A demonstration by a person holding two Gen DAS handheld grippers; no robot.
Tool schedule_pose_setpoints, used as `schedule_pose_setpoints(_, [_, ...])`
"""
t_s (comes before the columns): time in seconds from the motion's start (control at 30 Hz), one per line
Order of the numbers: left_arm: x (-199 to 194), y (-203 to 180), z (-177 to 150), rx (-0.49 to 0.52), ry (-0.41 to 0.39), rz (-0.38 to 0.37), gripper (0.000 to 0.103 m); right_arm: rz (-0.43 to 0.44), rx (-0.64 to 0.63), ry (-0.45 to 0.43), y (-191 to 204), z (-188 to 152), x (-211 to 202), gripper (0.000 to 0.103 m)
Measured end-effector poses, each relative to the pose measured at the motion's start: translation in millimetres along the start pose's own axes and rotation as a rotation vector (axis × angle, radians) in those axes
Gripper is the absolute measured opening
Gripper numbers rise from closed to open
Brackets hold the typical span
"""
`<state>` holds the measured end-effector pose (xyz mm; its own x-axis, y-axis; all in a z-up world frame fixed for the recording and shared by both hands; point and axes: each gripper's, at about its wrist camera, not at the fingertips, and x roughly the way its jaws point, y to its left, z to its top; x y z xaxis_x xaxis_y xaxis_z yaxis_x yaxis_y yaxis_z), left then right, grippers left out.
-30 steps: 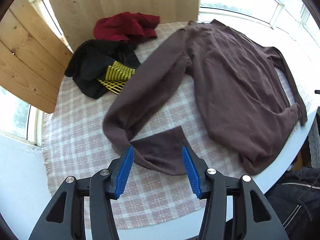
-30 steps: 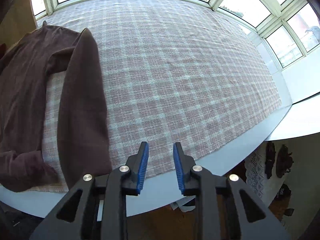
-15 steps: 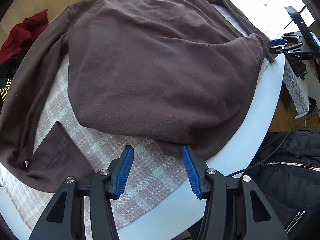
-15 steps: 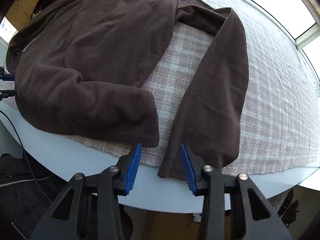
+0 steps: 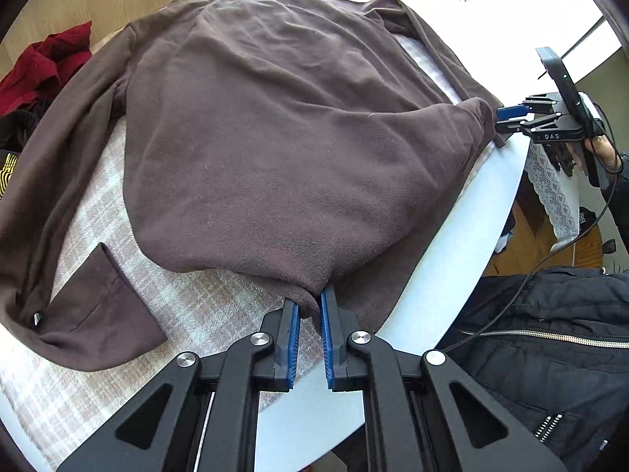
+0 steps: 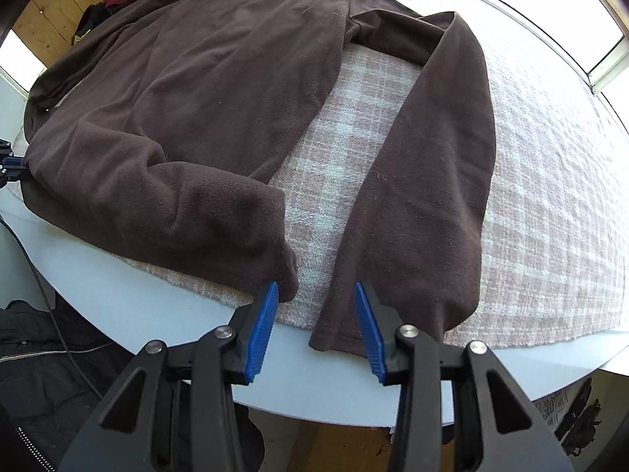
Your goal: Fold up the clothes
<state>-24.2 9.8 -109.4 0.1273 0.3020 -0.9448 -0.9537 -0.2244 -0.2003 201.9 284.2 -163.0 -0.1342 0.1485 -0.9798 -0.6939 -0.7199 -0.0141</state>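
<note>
brown fleece sweater (image 5: 298, 149) spread on checked cloth (image 6: 550, 181) | my left gripper (image 5: 310, 314) pinches hem corner | right gripper (image 6: 314, 314) spread beside other corner, near cuff (image 6: 338, 338) | I should pinch equally deep, lift level.

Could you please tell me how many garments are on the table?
3: the brown sweater spread across the cloth, a red garment at the far left, a black-and-yellow one beside it. Others may be hidden.

Daylight is pouring thru windows (image 6: 570, 35), blowing out w/ glare; fisheye is bending, darkening edges; focus staying sharp.
</note>
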Motion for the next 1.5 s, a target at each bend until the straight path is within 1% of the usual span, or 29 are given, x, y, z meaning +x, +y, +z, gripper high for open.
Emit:
schedule_pose_setpoints(0.07, [-12.1, -2.5, -2.7, 0.005, -0.010, 0.011, 0.009, 0.031, 0.007, -0.006, 2.7, 0.8, 0.7, 0.042])
schedule_pose_setpoints(0.13, [-16.7, 3.8, -0.3, 0.006, -0.010, 0.009, 0.009, 0.104, 0.028, -0.012, 6.1, 1.8, 2.4, 0.046])
schedule_pose_setpoints(0.2, [-16.5, 14.2, -0.4, 0.005, -0.006, 0.023, 0.009, 0.160, 0.035, -0.016, 13.3, 2.1, 4.3, 0.047])
schedule_pose_setpoints(0.3, [-17.6, 20.3, -1.4, 0.008, -0.006, 0.030, 0.009, 0.187, 0.029, -0.036, 26.8, 3.6, 7.7, 0.046])
schedule_pose_setpoints(0.33, [-17.4, 19.8, -1.1, 0.014, -0.004, 0.033, 0.009, 0.221, 0.052, -0.025, 28.7, 4.4, 10.5, 0.041])
schedule_pose_setpoints(0.37, [-17.3, 19.2, -0.8, 0.021, -0.002, 0.036, 0.009, 0.258, 0.073, -0.006, 31.0, 5.0, 12.7, 0.014])
schedule_pose_setpoints(0.4, [-17.2, 18.7, -0.4, 0.031, 0.000, 0.039, 0.009, 0.270, 0.075, 0.009, 35.1, 4.6, 11.0, 0.006])
schedule_pose_setpoints(0.47, [-24.9, 14.9, -0.9, 0.048, 0.001, 0.045, 0.009, 0.260, 0.057, 0.015, 45.6, 0.8, -1.6, 0.006])
schedule_pose_setpoints(0.53, [-40.6, 12.3, -4.4, 0.056, 0.000, 0.053, 0.007, 0.312, 0.048, -0.022, 54.9, -6.2, -32.5, 0.006])
schedule_pose_setpoints(0.6, [-56.2, 11.2, -10.3, 0.060, -0.002, 0.049, 0.007, 0.351, 0.054, -0.080, 61.1, -11.2, -72.4, 0.006])
schedule_pose_setpoints(0.7, [-79.0, 9.9, -19.7, 0.065, -0.007, 0.037, 0.007, 0.387, 0.145, -0.131, 45.5, -17.6, -107.8, 0.006])
schedule_pose_setpoints(0.73, [-86.7, 9.4, -22.9, 0.066, -0.008, 0.033, 0.011, 0.350, 0.166, -0.100, 39.1, -21.1, -103.6, 0.006])
schedule_pose_setpoints(0.77, [-82.9, 12.1, -28.9, 0.063, 0.020, 0.042, 0.022, 0.271, 0.172, -0.035, 33.9, -24.3, -89.6, 0.007])
schedule_pose_setpoints(0.8, [-71.2, 17.0, -37.0, 0.055, 0.070, 0.061, 0.027, 0.192, 0.177, 0.029, 28.6, -27.5, -75.6, 0.009])
schedule_pose_setpoints(0.83, [-59.4, 21.9, -45.1, 0.048, 0.120, 0.079, 0.027, 0.134, 0.185, 0.097, 24.9, -30.7, -61.9, 0.009])
schedule_pose_setpoints(0.87, [-52.8, 29.4, -51.1, 0.028, 0.141, 0.089, 0.026, 0.092, 0.196, 0.167, 22.3, -33.9, -48.6, 0.011])
schedule_pose_setpoints(0.9, [-49.7, 38.8, -55.5, -0.001, 0.141, 0.092, 0.026, 0.051, 0.207, 0.238, 19.8, -37.2, -35.2, 0.011])
schedule_pose_setpoints(0.93, [-46.7, 48.3, -60.0, -0.030, 0.142, 0.095, 0.026, 0.025, 0.215, 0.273, 18.5, -37.0, -28.7, 0.011])
schedule_pose_setpoints(1.0, [-43.2, 67.4, -65.4, -0.090, 0.127, 0.103, 0.027, 0.003, 0.190, 0.229, 24.5, -22.5, -37.0, 0.012])
schedule_pose_setpoints(1.03, [-43.8, 75.9, -62.7, -0.111, 0.098, 0.109, 0.027, -0.002, 0.168, 0.207, 30.5, -14.3, -40.9, 0.012])
schedule_pose_setpoints(1.07, [-42.6, 82.3, -59.2, -0.117, 0.069, 0.115, 0.027, -0.003, 0.145, 0.191, 38.0, -6.2, -43.6, 0.015])
schedule_pose_setpoints(1.1, [-38.3, 85.9, -56.5, -0.115, 0.051, 0.099, 0.027, -0.003, 0.121, 0.176, 45.6, 1.8, -46.2, 0.023])
schedule_pose_setpoints(1.13, [-32.2, 88.3, -54.2, -0.112, 0.039, 0.067, 0.027, -0.003, 0.097, 0.161, 53.2, 9.9, -48.8, 0.029])
schedule_pose_setpoints(1.17, [-25.1, 88.3, -51.1, -0.102, 0.031, 0.040, 0.027, -0.003, 0.073, 0.146, 60.7, 17.9, -51.5, 0.038])
schedule_pose_setpoints(1.2, [-15.7, 83.7, -48.0, -0.073, 0.036, 0.028, 0.027, -0.003, 0.049, 0.131, 68.3, 25.9, -54.1, 0.042])
schedule_pose_setpoints(1.27, [4.0, 71.4, -42.1, -0.005, 0.058, 0.020, 0.027, -0.004, 0.002, 0.100, 83.4, 42.0, -59.4, 0.042])
schedule_pose_setpoints(1.33, [20.2, 61.0, -34.6, 0.042, 0.073, 0.008, 0.027, 0.004, -0.021, 0.108, 93.3, 46.7, -55.2, 0.042])
schedule_pose_setpoints(1.4, [30.1, 52.4, -27.5, 0.076, 0.084, -0.009, 0.027, 0.008, -0.019, 0.127, 92.2, 42.8, -49.2, 0.042])
schedule_pose_setpoints(1.5, [39.7, 44.6, -18.5, 0.105, 0.103, -0.033, 0.027, 0.004, 0.012, 0.146, 78.1, 27.8, -43.2, 0.042])
